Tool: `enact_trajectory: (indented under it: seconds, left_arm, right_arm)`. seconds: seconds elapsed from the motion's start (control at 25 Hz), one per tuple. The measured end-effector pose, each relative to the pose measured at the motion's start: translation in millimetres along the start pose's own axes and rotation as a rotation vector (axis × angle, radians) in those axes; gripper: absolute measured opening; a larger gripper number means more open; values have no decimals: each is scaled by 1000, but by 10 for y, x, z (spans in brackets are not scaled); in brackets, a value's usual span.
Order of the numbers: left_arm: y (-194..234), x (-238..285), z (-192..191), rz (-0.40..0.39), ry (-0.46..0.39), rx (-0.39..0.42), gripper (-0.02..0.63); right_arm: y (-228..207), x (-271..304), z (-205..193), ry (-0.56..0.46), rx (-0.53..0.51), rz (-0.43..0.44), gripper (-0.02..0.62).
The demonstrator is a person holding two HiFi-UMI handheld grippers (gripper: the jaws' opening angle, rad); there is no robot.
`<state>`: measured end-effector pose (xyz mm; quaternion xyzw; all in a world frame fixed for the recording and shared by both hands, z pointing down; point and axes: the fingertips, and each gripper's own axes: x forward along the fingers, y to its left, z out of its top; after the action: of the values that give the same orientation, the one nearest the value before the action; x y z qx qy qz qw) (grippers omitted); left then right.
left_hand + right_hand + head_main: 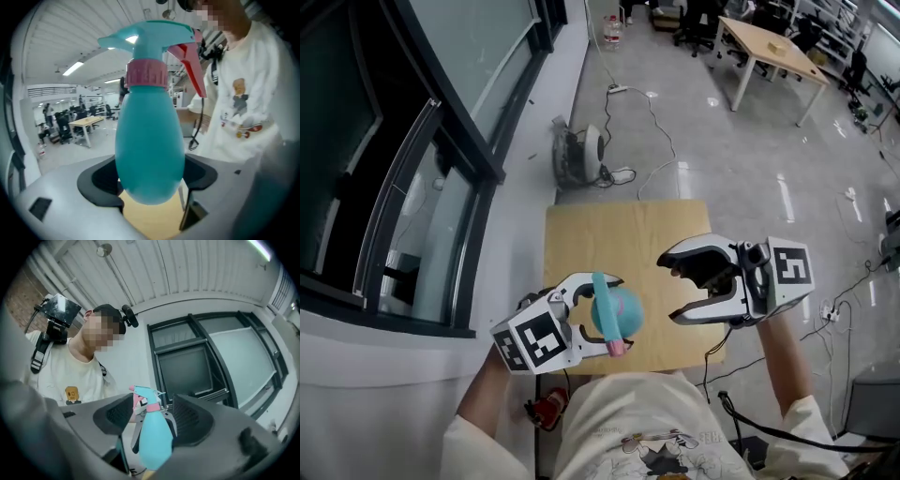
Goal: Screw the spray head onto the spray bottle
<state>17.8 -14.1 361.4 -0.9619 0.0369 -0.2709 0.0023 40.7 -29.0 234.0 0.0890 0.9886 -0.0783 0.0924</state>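
A teal spray bottle [626, 307] hangs over the near edge of the wooden table [609, 230], with my left gripper [605, 314] shut on its round body. Its teal spray head [150, 35] sits on the neck over a pink collar [146, 74], and the red-pink trigger [192, 70] points toward the person. In the left gripper view the black pads [101, 180] hug the bottle's belly [149, 150]. My right gripper [672, 289] stands open to the right of the bottle, apart from it, with nothing between its fingers. Past its jaws, the right gripper view shows the bottle [154, 441].
The small table is bare apart from the grippers over it. A dark-framed window wall [441, 141] runs along the left. On the floor beyond the table lie a round white device [581, 150], cables and a power strip [619, 89]. Desks and chairs [769, 42] stand far back.
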Motion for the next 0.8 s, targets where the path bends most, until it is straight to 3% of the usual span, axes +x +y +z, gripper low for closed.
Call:
enact_trajectory:
  seconds: [0.12, 0.36, 0.52, 0.68, 0.8]
  left_arm:
    - [-266, 18, 74, -148, 16, 77, 402]
    - [-516, 111, 20, -311, 94, 154, 402]
    - [-697, 145, 33, -413, 121, 186, 402]
    - [-751, 165, 45, -450, 120, 203, 402]
    - [-769, 192, 34, -464, 124, 211, 402]
  right_arm:
    - [113, 140, -89, 55, 28, 114, 247]
    - [397, 418, -334, 198, 91, 357, 247]
    - [614, 384, -321, 219, 146, 539, 245]
    - [645, 373, -393, 252, 117, 576, 226]
    - [661, 366, -422, 254, 97, 582, 146]
